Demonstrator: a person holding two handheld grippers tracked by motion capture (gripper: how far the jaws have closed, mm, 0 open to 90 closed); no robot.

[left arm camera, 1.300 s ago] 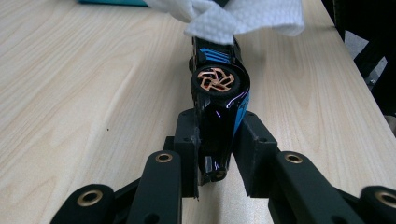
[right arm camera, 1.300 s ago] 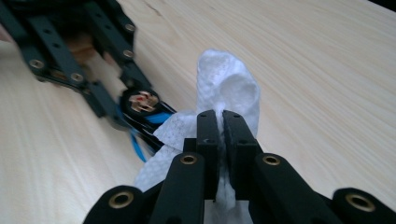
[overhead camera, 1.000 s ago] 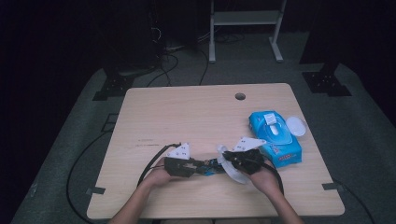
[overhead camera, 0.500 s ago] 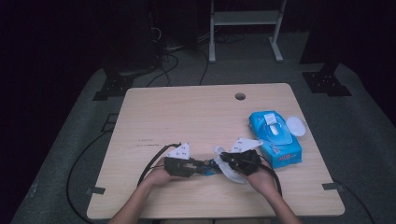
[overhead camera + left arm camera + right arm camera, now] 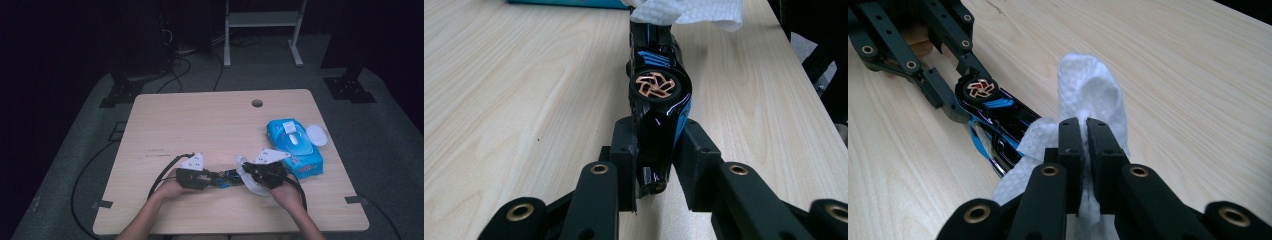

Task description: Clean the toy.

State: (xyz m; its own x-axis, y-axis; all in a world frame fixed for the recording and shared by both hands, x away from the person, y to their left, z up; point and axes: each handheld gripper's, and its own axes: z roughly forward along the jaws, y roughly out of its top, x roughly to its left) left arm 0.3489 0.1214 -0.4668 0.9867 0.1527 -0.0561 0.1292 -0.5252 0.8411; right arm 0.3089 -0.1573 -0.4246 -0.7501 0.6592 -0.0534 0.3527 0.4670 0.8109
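A black toy car [image 5: 659,85] with blue stripes and a copper-coloured wheel lies on its side just above the table, near the front edge. My left gripper [image 5: 658,150] is shut on one end of it, also seen from above as the left gripper [image 5: 214,179] holding the car [image 5: 227,178]. My right gripper [image 5: 1085,135] is shut on a crumpled white wipe [image 5: 1093,90]. The wipe [image 5: 251,184] rests against the car's other end [image 5: 998,110], and its edge [image 5: 689,10] covers that end. The two grippers point toward each other.
A blue pack of wipes [image 5: 295,147] lies to the right of the right gripper [image 5: 248,173], with a white oval lid [image 5: 316,135] beside it. The wooden table [image 5: 200,125] has a cable hole [image 5: 257,103] near its far edge. Cables trail off the left side.
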